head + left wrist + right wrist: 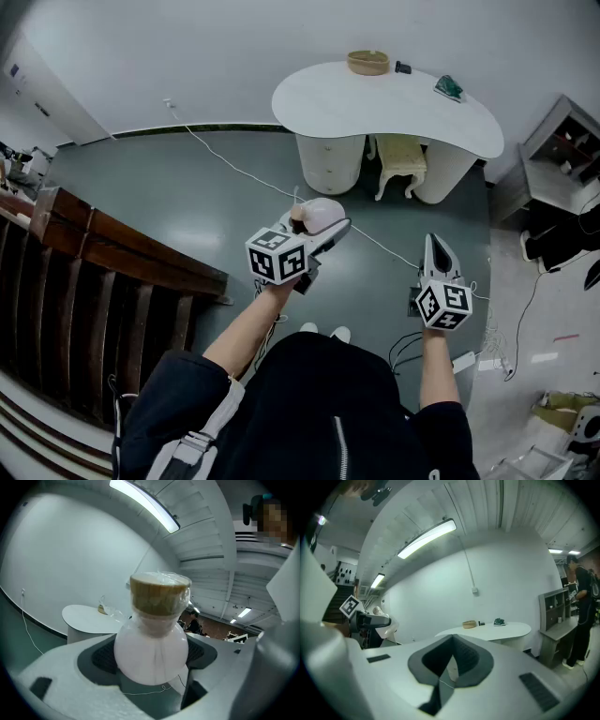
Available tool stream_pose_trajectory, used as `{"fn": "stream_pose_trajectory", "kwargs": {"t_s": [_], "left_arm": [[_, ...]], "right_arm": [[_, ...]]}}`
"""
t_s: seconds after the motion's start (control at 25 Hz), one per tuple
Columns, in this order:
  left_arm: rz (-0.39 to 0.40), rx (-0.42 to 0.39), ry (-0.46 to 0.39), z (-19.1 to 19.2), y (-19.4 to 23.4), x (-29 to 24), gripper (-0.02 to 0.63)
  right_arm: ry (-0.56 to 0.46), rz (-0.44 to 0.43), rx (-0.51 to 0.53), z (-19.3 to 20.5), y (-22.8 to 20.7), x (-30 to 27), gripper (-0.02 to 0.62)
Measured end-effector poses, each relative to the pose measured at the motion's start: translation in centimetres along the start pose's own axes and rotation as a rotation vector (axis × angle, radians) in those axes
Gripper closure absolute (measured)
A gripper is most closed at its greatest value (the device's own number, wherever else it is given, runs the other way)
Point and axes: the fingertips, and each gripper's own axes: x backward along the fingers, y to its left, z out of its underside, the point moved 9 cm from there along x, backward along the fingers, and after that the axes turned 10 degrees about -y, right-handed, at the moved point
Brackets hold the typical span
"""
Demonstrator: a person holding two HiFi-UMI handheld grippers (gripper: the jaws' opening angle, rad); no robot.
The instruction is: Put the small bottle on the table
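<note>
bottle point(151, 651) gripped between left gripper point(323, 225) jaws, well apart from table point(375, 103).

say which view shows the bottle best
Left gripper view: the bottle fills the frame, cork and round white body between the jaws. Head view shows its body from above; right gripper view shows it small, far left.

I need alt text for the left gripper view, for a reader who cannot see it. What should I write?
The left gripper holds a small bottle, round and white with a brown stopper under clear wrap, between its two jaws. Behind it stand a white curved table, a white wall and a long ceiling light.
</note>
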Motion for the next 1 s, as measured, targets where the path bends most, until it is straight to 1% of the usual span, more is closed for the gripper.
{"fn": "stream_pose_trajectory", "kwargs": {"t_s": [0.24, 0.36, 0.44, 0.6, 0.76, 1.0], "left_arm": [[-0.013, -0.008, -0.011, 0.2, 0.2, -0.1, 0.202], [-0.017, 0.018, -0.024, 0.6, 0.1, -0.2, 0.202], [-0.022, 0.028, -0.031, 0.9, 0.0, -0.4, 0.202], [-0.018, 0.022, -0.022, 1.1, 0.6, -1.4, 0.202], [-0.002, 0.011, -0.015, 0.9, 2.4, -3.7, 0.202], [0.018, 0.013, 0.01, -0.1, 6.8, -9.2, 0.202]], "right_arm": [[-0.005, -0.018, 0.004, 0.5, 0.1, -0.1, 0.594], [-0.004, -0.029, 0.02, 0.8, -0.1, 0.2, 0.594], [0.001, -0.027, 0.024, 1.0, -0.3, 0.4, 0.594], [0.012, -0.016, 0.016, 1.4, -1.0, -0.1, 0.594], [0.011, -0.012, 0.014, 1.8, -1.6, -2.5, 0.594], [0.018, -0.004, 0.0, 2.2, -3.0, -8.8, 0.594]]}}
